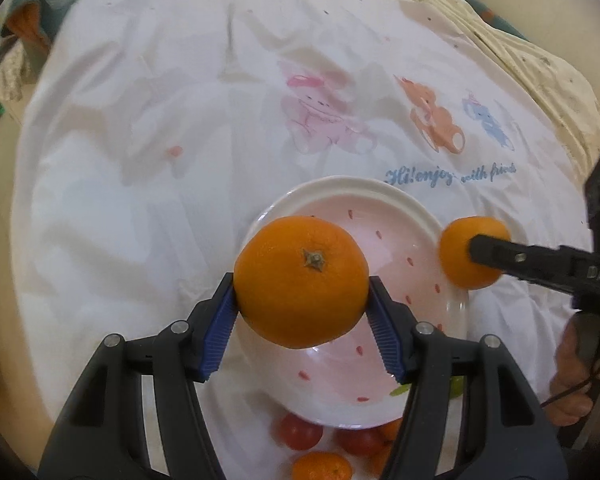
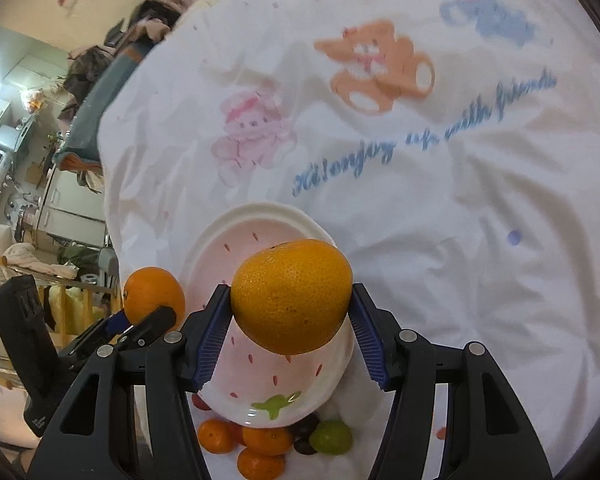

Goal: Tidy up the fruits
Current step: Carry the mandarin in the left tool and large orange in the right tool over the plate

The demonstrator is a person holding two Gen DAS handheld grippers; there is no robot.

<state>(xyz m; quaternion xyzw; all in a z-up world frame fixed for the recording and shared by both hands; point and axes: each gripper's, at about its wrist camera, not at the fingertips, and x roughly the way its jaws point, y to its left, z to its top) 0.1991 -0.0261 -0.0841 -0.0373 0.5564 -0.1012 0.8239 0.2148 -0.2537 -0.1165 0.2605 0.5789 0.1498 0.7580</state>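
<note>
Only the right wrist view shows a green fruit (image 2: 331, 437) below the plate (image 2: 260, 216)

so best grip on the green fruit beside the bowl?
Green fruit: grip across its rounded middle, coming from above on its open right side. The bowl rim overhangs its far side, and a dark fruit touches its left.

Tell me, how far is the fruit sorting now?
Done: nothing, the pink plate holds no fruit. In hand: the left tool grips one orange and the right tool grips another orange, both over the plate. Left: the small fruits beside the plate.
</note>
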